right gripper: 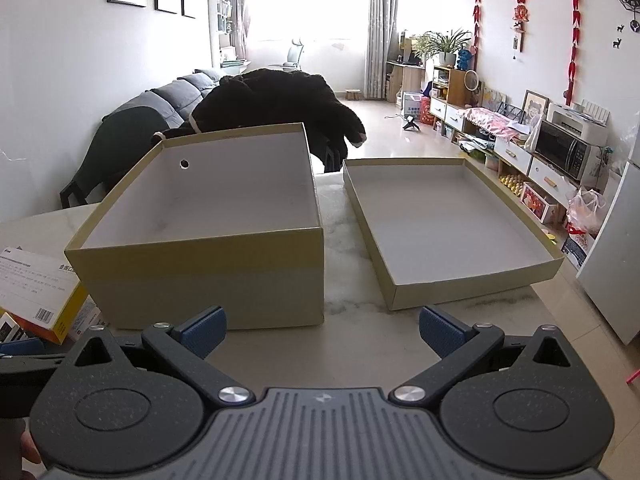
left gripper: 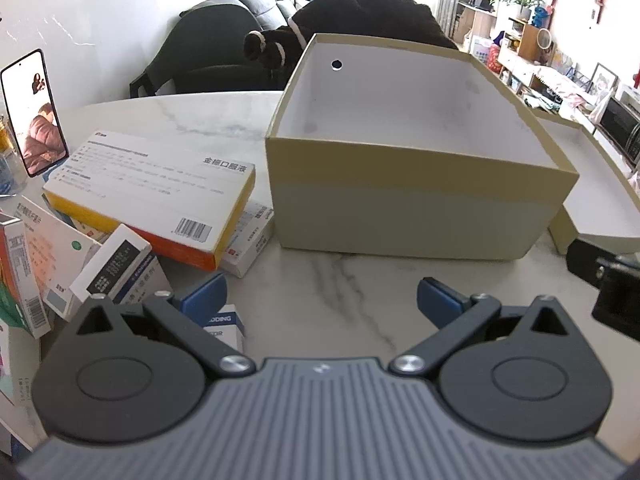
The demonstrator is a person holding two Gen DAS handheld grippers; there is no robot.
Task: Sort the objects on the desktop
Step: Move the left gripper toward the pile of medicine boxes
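An open beige cardboard box (left gripper: 416, 208) stands on the marble table, empty inside; it also shows in the right wrist view (right gripper: 208, 280). Its lid (right gripper: 448, 224) lies upside down to the right of it. A pile of medicine boxes lies left of the box, the largest a white and orange one (left gripper: 160, 196), with smaller ones (left gripper: 116, 268) around it. My left gripper (left gripper: 320, 300) is open and empty, just in front of the box. My right gripper (right gripper: 322, 330) is open and empty, in front of the gap between box and lid.
A phone (left gripper: 34, 114) stands upright at the far left of the table. A dark chair with a black plush toy (right gripper: 280, 100) is behind the table. The other gripper's body (left gripper: 608, 284) shows at the right edge of the left wrist view.
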